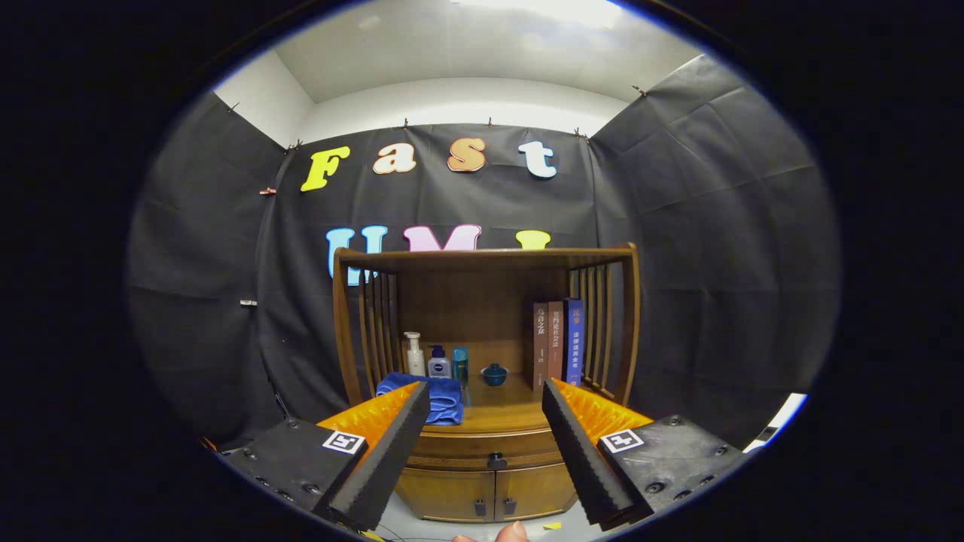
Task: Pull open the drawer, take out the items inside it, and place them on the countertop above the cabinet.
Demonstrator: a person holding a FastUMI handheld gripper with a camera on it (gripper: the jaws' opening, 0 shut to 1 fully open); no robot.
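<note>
The gripper (486,403) is released, its fingers spread wide and holding nothing, pointed at a wooden cabinet (488,467) that stands well ahead of them against the booth wall. The drawer (489,449) is closed; it sits just under the countertop (506,412), and its small dark knob (496,461) shows between the two fingers.

The knob is the likely trouble: it looks small, so an off-centre closing could slip off it (or catch only one finger), and a pull at an angle might jam the drawer or shift the whole cabinet.

The countertop is already busy. A folded blue towel (440,399) lies at its front left, with a white pump bottle (414,355), a blue bottle (439,363), a teal bottle (460,365) and a small lidded teal bowl (494,374) behind it, and books (558,342) stand to the right. Items set down carelessly could knock these over. The drawer's contents are hidden.
</note>
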